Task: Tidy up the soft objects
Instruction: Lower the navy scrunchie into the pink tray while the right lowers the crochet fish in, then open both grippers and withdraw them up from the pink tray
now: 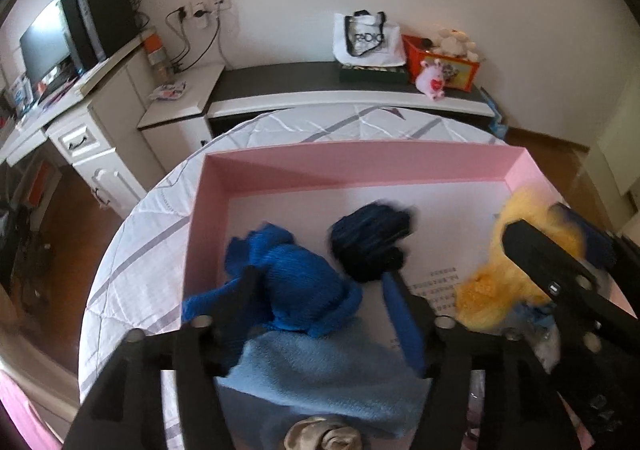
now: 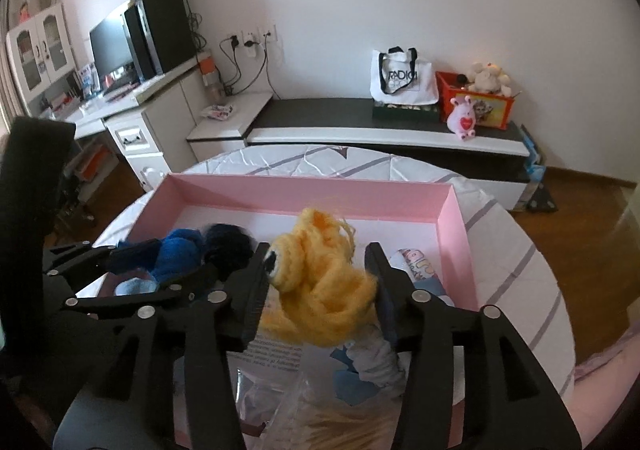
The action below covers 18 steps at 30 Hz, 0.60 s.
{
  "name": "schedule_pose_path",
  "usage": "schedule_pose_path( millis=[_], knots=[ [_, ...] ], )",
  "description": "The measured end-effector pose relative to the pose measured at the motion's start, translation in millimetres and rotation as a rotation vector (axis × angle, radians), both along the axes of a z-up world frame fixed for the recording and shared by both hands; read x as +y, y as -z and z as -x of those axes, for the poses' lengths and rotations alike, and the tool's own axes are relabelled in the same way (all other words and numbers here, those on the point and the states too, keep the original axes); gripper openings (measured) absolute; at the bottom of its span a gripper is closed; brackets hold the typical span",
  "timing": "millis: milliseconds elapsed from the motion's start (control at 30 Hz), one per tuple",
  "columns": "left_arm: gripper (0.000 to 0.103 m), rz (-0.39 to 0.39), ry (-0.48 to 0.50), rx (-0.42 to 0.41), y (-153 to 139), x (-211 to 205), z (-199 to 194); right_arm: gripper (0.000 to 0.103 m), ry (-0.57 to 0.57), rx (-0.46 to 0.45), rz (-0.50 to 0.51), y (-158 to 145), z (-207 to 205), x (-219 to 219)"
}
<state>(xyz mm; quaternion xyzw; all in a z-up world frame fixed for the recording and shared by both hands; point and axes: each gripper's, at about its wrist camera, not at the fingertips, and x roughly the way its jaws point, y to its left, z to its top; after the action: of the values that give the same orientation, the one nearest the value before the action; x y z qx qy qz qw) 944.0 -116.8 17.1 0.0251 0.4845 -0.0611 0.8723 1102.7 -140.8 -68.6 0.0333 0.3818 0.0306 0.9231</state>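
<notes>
A pink box (image 1: 280,161) lies on a white quilted bed and holds soft things. My left gripper (image 1: 320,282) is open over a bright blue knitted piece (image 1: 296,282), which lies between its fingers on a light blue cloth (image 1: 320,374). A dark navy knitted ball (image 1: 372,242) lies just beyond. My right gripper (image 2: 318,270) has its fingers on both sides of a yellow knitted toy (image 2: 320,286) with a black-and-white eye, held above the box (image 2: 452,226). The toy also shows at the right in the left wrist view (image 1: 516,262), with the right gripper's finger across it.
A beige fabric lump (image 1: 320,436) lies at the box's near edge. Printed paper and plastic wrap (image 2: 280,382) lie under the right gripper. Behind the bed stand a low dark-topped bench (image 2: 360,117) with a white tote bag (image 2: 400,77) and plush toys, and a desk with a monitor (image 2: 112,45).
</notes>
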Motion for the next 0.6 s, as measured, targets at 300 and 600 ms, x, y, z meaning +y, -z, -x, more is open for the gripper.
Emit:
schedule_pose_path(
  millis=[300,600],
  knots=[
    [0.08,0.028,-0.024,0.023,3.6,13.6,28.9,0.081,0.014,-0.028,0.007,-2.1,6.6,-0.9],
    [0.082,0.041,-0.026,0.025,-4.5,30.4,70.4,0.084,0.014,-0.03,-0.005,-3.1,7.7,-0.8]
  ],
)
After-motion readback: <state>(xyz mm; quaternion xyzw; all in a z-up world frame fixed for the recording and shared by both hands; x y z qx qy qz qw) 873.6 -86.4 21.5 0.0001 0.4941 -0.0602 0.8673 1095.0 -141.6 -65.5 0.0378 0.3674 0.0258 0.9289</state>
